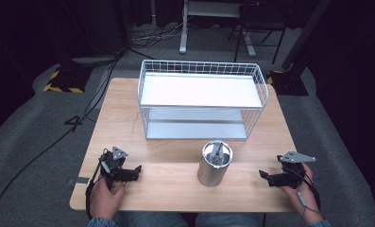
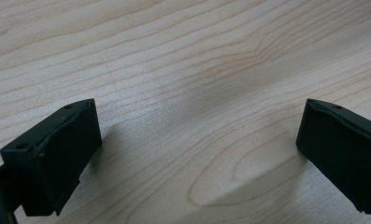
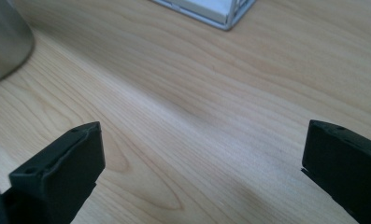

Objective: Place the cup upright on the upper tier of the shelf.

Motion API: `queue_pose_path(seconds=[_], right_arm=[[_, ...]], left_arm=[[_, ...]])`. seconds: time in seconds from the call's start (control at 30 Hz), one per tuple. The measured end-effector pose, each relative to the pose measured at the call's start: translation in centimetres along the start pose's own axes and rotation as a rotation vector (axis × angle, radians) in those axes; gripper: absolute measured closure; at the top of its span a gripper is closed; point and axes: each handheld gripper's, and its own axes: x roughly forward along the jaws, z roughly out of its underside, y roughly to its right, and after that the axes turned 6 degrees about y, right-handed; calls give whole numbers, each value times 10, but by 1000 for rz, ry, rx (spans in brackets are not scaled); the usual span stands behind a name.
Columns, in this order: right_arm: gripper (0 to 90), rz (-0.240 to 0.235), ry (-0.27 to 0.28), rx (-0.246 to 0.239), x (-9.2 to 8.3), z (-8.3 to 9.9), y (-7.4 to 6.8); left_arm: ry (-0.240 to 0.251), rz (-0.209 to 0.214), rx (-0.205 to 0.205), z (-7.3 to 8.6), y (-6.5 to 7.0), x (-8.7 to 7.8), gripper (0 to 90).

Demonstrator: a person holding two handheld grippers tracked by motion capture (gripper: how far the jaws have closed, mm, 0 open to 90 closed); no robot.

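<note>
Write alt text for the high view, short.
A steel canister stands upright on a wooden table, between a left hand-held gripper and a right hand-held gripper, both open and apart from it. Behind it stands a white wire shelf rack.

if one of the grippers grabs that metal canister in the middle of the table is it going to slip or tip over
The canister looks like smooth polished metal, so the fingers may well slip on its round wall. It stands upright, taller than wide, so a push near the rim would probably tip it, and on its side it would likely roll. Something grey sits inside and could shift when lifted.
</note>
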Motion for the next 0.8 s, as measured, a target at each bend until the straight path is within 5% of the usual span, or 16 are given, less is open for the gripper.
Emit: queue_pose_path(seconds=[0.8], right_arm=[[0, -127, 91, -51, -34, -47, -37]], left_arm=[[0, 0, -1, 0, 0, 0, 4]])
